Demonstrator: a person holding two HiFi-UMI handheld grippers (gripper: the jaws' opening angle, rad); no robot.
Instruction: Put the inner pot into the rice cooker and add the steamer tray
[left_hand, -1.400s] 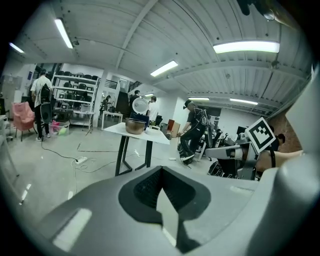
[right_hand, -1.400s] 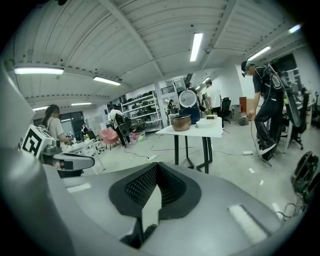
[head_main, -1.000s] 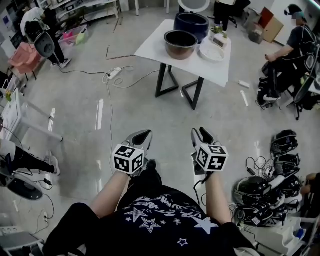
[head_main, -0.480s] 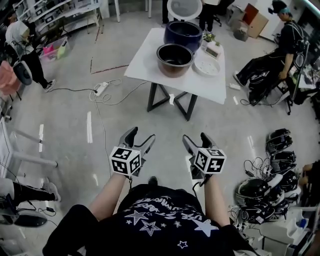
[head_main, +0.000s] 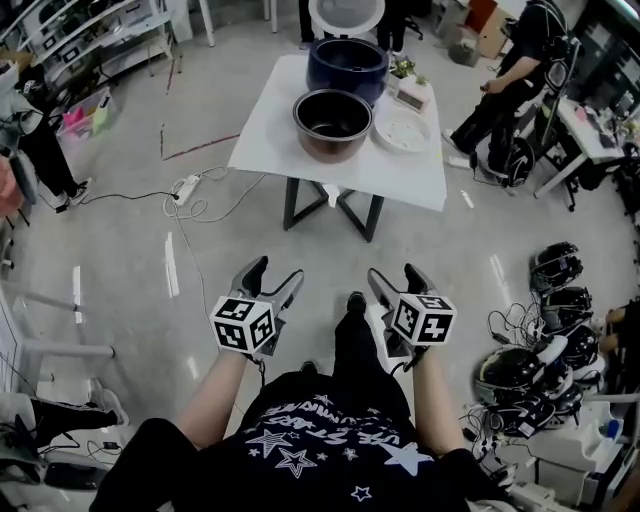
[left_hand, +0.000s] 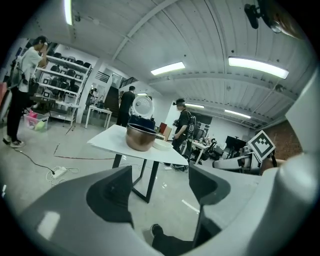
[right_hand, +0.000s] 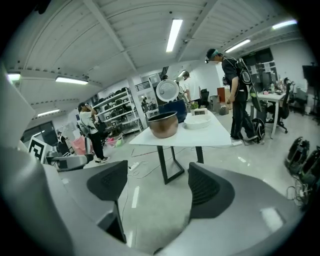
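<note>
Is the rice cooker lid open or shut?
Open. The white lid stands raised behind the dark blue rice cooker, leaving its mouth uncovered; the inner pot sits outside it on the table.

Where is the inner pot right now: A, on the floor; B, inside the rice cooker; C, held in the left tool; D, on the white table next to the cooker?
D: the inner pot stands on the white table, just in front of the open rice cooker.
</note>
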